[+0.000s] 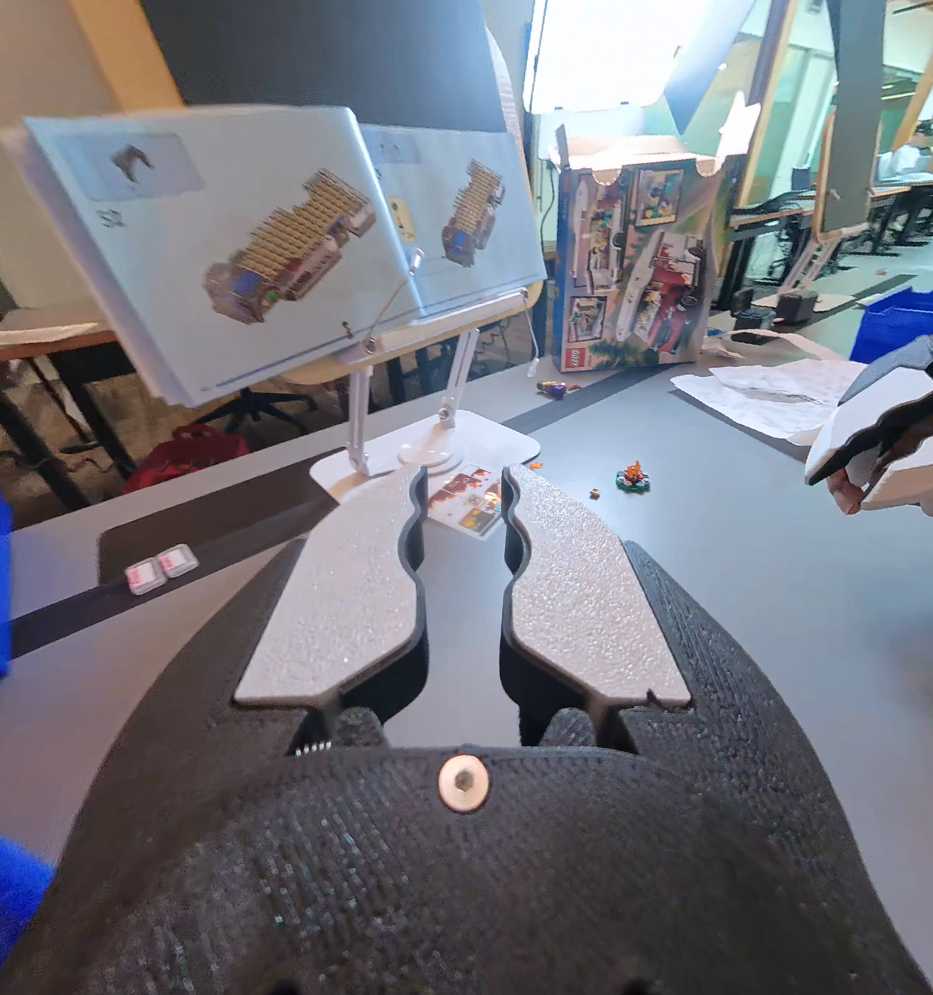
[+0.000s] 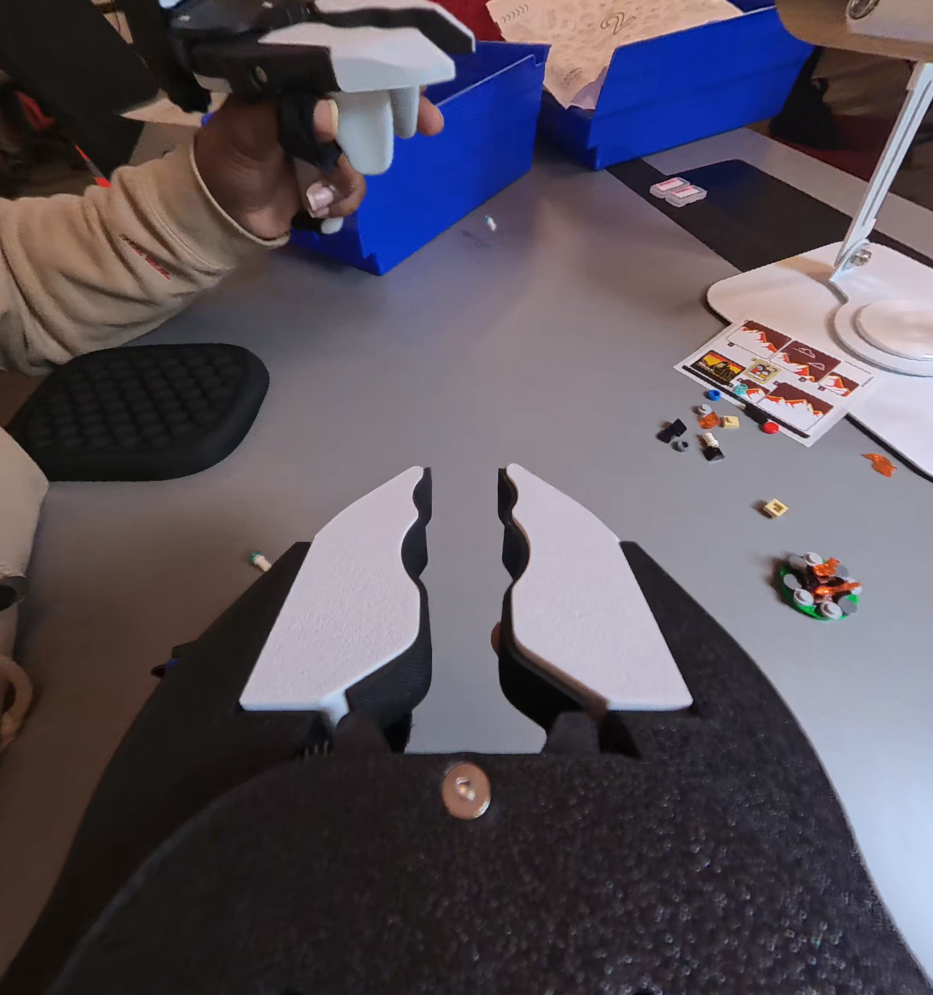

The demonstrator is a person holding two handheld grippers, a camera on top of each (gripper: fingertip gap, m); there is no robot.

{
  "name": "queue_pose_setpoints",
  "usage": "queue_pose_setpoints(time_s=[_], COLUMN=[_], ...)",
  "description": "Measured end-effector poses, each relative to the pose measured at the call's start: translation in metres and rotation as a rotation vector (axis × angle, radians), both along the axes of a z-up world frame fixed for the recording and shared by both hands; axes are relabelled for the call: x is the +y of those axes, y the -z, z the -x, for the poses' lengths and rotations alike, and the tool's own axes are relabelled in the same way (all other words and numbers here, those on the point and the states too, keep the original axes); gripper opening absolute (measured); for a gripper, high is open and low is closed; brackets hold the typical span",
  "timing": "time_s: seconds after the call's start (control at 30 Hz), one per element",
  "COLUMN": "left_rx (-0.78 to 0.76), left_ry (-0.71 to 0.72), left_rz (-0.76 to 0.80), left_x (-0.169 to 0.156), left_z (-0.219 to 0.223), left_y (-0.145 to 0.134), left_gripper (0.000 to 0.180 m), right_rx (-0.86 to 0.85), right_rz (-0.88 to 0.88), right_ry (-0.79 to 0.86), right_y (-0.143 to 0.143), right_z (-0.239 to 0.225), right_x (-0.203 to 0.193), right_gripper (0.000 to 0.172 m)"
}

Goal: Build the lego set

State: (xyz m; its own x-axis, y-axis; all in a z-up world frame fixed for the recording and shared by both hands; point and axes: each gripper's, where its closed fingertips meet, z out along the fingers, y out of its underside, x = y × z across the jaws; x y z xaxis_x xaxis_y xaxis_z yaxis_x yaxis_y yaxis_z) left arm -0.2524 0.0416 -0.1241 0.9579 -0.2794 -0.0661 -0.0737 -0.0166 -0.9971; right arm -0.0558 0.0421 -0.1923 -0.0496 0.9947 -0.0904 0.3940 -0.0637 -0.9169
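Note:
My left gripper [image 1: 464, 476] is open with nothing between its pads, held above the grey table [image 1: 696, 565], pointing at a sticker sheet [image 1: 467, 503] beside the white base of a book stand [image 1: 426, 452]. My right gripper [image 2: 464, 474] is open with nothing between its pads, above bare grey table [image 2: 453, 350]. The right gripper also shows at the right edge of the left wrist view [image 1: 895, 457]. The left gripper shows at the top left of the right wrist view [image 2: 378, 59], held by a hand. A small round green build with orange flame pieces [image 2: 818, 587] lies right of my right gripper; it also shows in the left wrist view [image 1: 634, 479].
Several small loose bricks [image 2: 706, 425] and a tan square piece [image 2: 775, 507] lie near the sticker sheet [image 2: 776, 377]. Blue bins [image 2: 453, 156] stand at the back. A black pad [image 2: 136, 409] lies at left. An open instruction book [image 1: 227, 237] sits on the stand; a toy box [image 1: 636, 269] stands behind. Some 20 cm of space lies between my two pairs of fingers.

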Motion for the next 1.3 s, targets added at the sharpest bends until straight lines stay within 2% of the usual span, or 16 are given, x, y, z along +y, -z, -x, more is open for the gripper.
queue_pose_setpoints(time_s=[0.13,0.33,0.47,0.57,0.7,0.83,0.9,0.93,0.97,1.13,1.3], left_rx=[-0.002,-0.006,0.035,0.152,0.402,0.732,0.807,0.799,0.784,0.806,1.038], left_ry=[-0.095,-0.205,-0.251,-0.271,-0.180,-0.074,-0.089,-0.092,-0.087,-0.007,0.070], left_rz=[-0.025,-0.015,0.021,0.127,0.498,1.000,1.200,1.260,1.300,1.683,1.861], left_x=[-0.021,-0.039,-0.043,-0.037,-0.011,0.012,0.022,0.029,0.037,0.029,0.014], left_z=[0.026,0.057,0.067,0.075,0.093,0.154,0.191,0.200,0.206,0.225,0.247], left_y=[-0.012,-0.014,-0.014,-0.010,0.009,0.065,0.090,0.094,0.097,0.128,0.154], left_gripper=[0.025,0.024,0.023,0.022,0.022,0.023,0.019,0.008,0.020,0.030,0.034], right_rx=[0.027,0.046,0.044,0.034,0.033,0.044,0.044,0.043,0.042,0.032,0.037], right_rz=[-0.001,-0.005,-0.017,-0.022,-0.030,-0.049,-0.065,-0.071,-0.074,-0.048,-0.027], right_ry=[-0.015,-0.017,-0.001,0.010,0.019,0.031,0.044,0.053,0.062,0.117,0.163], right_y=[-0.001,-0.002,-0.002,0.000,-0.003,-0.009,-0.011,-0.011,-0.011,-0.007,-0.003], right_z=[0.003,-0.007,-0.020,-0.031,-0.045,-0.056,-0.062,-0.066,-0.071,-0.094,-0.111], right_x=[0.003,0.007,0.011,0.013,0.014,0.013,0.013,0.013,0.014,0.020,0.028], right_gripper=[0.023,0.024,0.023,0.023,0.023,0.023,0.023,0.023,0.023,0.023,0.023])
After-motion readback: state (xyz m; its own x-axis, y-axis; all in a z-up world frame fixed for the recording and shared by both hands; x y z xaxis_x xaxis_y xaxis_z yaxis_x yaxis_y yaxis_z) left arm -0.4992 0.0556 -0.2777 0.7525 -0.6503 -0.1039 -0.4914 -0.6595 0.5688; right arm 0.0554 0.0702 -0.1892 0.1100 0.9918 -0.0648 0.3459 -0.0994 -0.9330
